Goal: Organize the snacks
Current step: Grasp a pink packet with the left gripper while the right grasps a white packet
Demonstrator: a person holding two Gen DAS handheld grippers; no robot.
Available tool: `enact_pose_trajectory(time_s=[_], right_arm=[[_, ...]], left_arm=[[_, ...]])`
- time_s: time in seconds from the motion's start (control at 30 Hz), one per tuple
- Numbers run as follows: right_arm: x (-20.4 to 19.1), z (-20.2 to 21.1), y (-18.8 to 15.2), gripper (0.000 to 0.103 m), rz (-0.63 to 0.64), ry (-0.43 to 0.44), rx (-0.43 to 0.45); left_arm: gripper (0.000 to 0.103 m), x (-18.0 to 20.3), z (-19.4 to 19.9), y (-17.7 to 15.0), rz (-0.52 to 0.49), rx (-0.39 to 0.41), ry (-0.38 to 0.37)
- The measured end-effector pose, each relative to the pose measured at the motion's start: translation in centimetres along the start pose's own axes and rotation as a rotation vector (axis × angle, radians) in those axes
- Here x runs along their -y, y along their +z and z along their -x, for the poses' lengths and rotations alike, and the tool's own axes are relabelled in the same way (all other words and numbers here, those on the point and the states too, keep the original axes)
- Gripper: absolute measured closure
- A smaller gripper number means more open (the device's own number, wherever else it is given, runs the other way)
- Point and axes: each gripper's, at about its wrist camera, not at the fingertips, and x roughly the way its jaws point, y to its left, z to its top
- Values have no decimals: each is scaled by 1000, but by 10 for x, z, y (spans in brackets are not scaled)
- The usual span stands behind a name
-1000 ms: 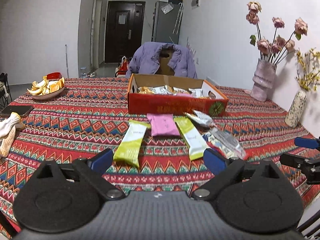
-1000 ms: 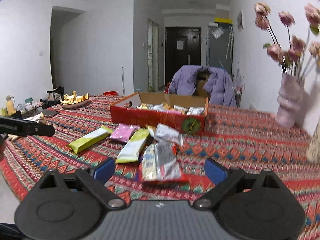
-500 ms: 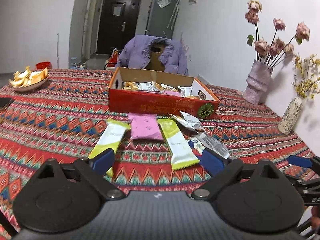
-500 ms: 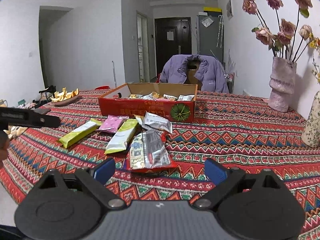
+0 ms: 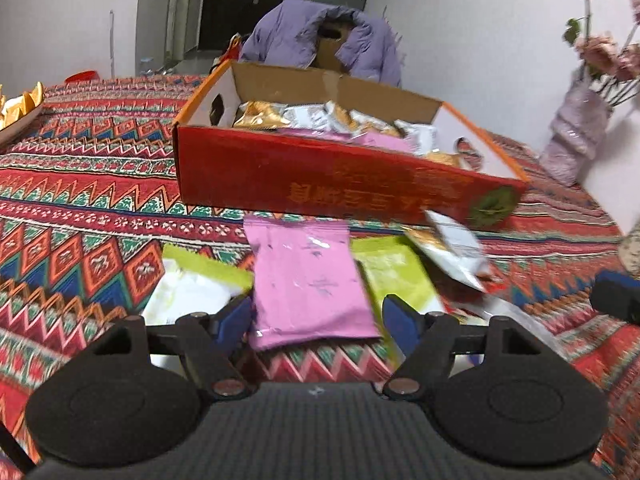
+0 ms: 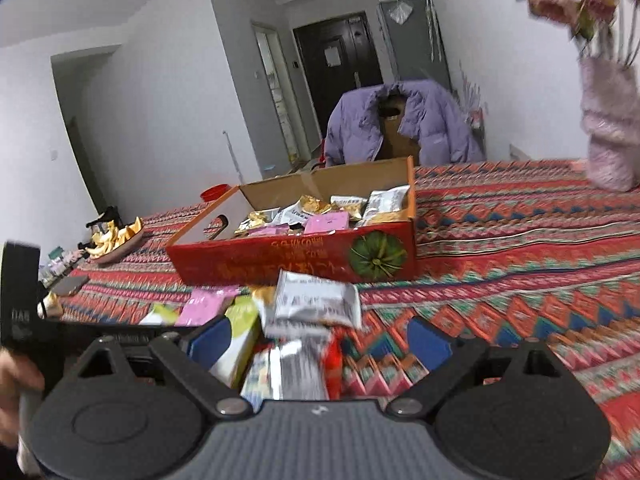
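Observation:
A red cardboard box (image 5: 320, 172) (image 6: 296, 260) holds several snack packets. Loose snacks lie in front of it on the patterned cloth. My left gripper (image 5: 316, 320) is open, with its fingers either side of the near end of a pink packet (image 5: 308, 276); green bars lie at its left (image 5: 196, 284) and right (image 5: 392, 268). My right gripper (image 6: 320, 340) is open over a red-edged silver packet (image 6: 296, 364), with a silver packet (image 6: 316, 300) just beyond and a green bar (image 6: 240, 332) by its left finger.
A pink vase of dried roses (image 5: 576, 136) (image 6: 608, 140) stands at the right. A chair with a purple jacket (image 6: 400, 124) is behind the table. A plate of peels (image 6: 116, 240) and a phone (image 6: 70, 284) lie at the far left.
Both grippers have moved forward and down toward the loose snacks. The left one now straddles the pink packet; the right one is now over the red-edged silver packet.

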Motion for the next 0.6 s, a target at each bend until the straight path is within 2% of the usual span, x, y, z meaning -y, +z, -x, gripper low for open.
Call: enact_pose_trajectory(time_s=[0.1, 0.2, 0.27, 0.33, 0.5, 0.6], right_arm=[[3, -44, 12, 12, 1, 4, -35], [-2, -83, 20, 16, 76, -32, -80], [-6, -105, 23, 27, 115, -46, -118], [-9, -115, 22, 31, 133, -43, -131], [-4, -123, 21, 31, 94, -15, -134], [10, -122, 22, 31, 15, 50, -165]], left_arm=[[28, -4, -14, 7, -9, 3, -6], [29, -4, -21, 14, -30, 11, 10], [37, -7, -24, 16, -27, 18, 4], [40, -8, -26, 18, -33, 27, 7], [41, -8, -25, 17, -35, 36, 10], [41, -8, -22, 18, -22, 20, 4]])
